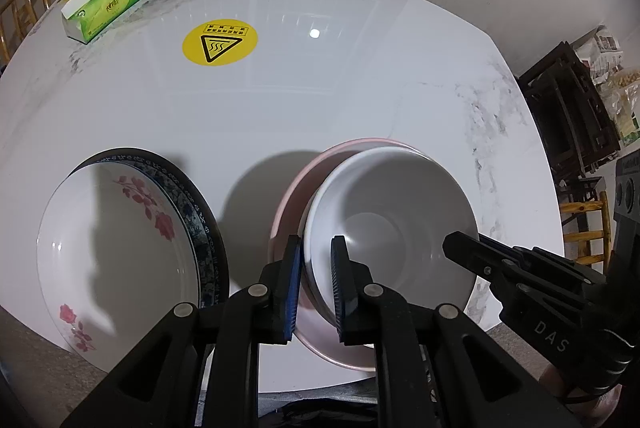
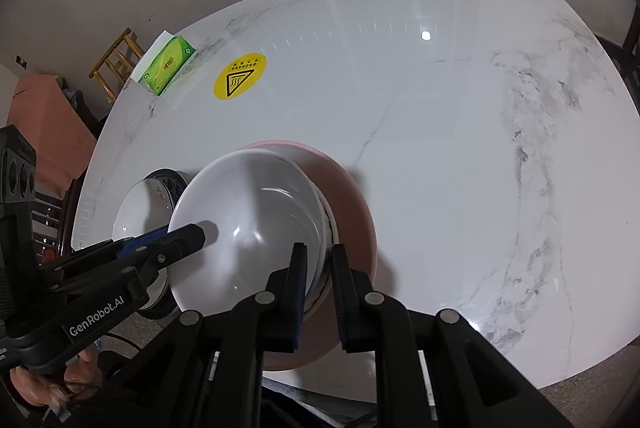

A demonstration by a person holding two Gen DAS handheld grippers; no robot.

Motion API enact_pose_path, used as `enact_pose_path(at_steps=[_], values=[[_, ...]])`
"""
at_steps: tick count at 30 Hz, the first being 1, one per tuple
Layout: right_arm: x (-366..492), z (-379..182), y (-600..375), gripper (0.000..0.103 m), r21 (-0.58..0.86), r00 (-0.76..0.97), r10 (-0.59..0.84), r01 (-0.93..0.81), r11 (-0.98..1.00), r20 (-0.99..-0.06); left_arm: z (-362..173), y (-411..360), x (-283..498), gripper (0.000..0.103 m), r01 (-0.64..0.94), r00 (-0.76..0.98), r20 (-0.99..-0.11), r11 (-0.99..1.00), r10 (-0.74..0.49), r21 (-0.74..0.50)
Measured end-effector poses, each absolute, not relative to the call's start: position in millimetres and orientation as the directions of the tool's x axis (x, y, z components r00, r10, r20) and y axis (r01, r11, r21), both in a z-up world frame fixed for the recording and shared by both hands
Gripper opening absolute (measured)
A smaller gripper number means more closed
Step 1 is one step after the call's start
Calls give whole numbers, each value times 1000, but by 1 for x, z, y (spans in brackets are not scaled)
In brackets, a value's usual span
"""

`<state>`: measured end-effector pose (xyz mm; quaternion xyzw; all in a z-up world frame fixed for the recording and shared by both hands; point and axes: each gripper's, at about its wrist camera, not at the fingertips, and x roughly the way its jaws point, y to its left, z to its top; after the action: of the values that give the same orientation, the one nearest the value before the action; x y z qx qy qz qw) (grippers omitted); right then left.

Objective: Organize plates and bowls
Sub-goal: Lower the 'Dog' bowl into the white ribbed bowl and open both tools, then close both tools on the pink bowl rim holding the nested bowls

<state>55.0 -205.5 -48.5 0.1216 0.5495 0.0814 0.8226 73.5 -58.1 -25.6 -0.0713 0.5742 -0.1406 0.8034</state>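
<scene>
A white bowl [image 1: 384,220] with a plain glossy inside sits in a pale pink plate [image 1: 288,204], whose rim shows around it from about 7 o'clock over the top to 1 o'clock in the left wrist view. The bowl sits off-centre, toward the plate's 3 o'clock side, and looks slightly tilted. At 9 o'clock from this pair, apart from it, lies a second stack: a shallow white plate with red rose prints [image 1: 116,248] resting on a plate with a blue-and-white patterned rim [image 1: 196,212], which peeks out along the 1 to 4 o'clock edge. Both stacks sit near the 6 o'clock edge of the white marbled tabletop [image 1: 320,100].
</scene>
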Motion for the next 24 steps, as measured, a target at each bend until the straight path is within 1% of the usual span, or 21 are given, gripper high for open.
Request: enact_pose_path(at_steps=[2,3,4,8,10,14,17,23,24], values=[[54,-48,-206,14,283,383,263,-4,959,-885,-25,-58,73,11,145,303,-902,951,-307,-275],[55,-48,-206,17,286,385,265,-3,958,-884,-25,-58,73,11,145,304,-901,950,-310,-278],[54,-47,-207,19,289,386,268,-5,957,-883,-24,-58,73,14,146,306,-899,948,-314,-282],[53,-44,-205,22,286,395,266,-9,958,-879,-20,-55,72,17,150,320,-890,944,-326,-292],[52,-43,-203,24,286,396,266,-11,958,-879,-18,-54,71,20,149,326,-886,943,-330,-297],[52,-41,-203,26,283,398,265,-14,959,-878,-16,-50,71,21,142,332,-880,941,-339,-308],[50,-39,-204,26,287,402,267,-13,958,-876,-14,-46,71,23,133,340,-875,939,-345,-318],[47,-32,-206,26,293,420,269,-8,956,-867,-7,-35,68,25,113,353,-863,932,-361,-344],[46,-30,-207,26,294,422,270,-9,956,-865,-6,-33,68,28,109,355,-862,931,-363,-348]])
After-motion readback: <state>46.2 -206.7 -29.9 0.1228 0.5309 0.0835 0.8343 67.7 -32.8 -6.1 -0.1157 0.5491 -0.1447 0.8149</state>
